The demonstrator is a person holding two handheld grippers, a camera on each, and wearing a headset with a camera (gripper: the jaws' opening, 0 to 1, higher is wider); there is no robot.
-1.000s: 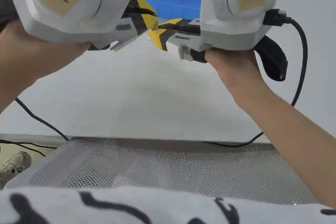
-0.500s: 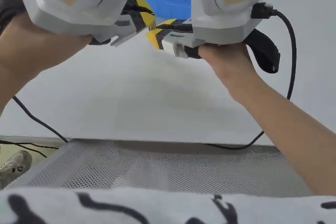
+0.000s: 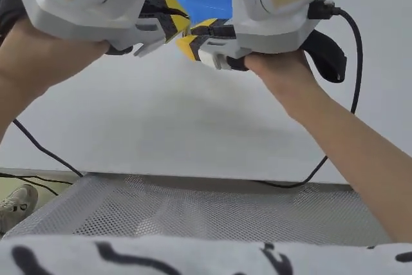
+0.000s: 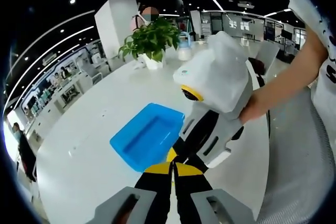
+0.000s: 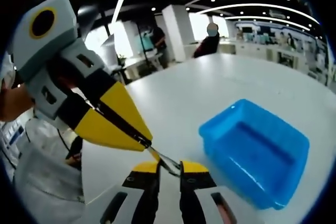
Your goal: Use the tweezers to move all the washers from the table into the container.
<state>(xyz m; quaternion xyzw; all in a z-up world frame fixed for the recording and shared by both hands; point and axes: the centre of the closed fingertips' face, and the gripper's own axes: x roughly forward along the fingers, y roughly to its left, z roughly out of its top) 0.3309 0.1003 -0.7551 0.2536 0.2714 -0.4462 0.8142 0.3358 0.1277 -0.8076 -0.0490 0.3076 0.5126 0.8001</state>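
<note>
White surface (image 3: 193, 120) spreads under the tongs, with the blue container (image 5: 254, 150) just beyond them. The left tongs (image 4: 173, 169) are clamped on the tweezers (image 5: 164, 160), whose end sits between the right tongs (image 5: 169, 169); whether those pinch, I cannot tell. Risk: a loose handover could drop the tweezers.

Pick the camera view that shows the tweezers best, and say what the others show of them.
The right gripper view: the tweezers run as a thin strip from between the left gripper's shut yellow jaws to the right gripper's jaw tips. In the left gripper view and the head view, gripper bodies cover them.
</note>
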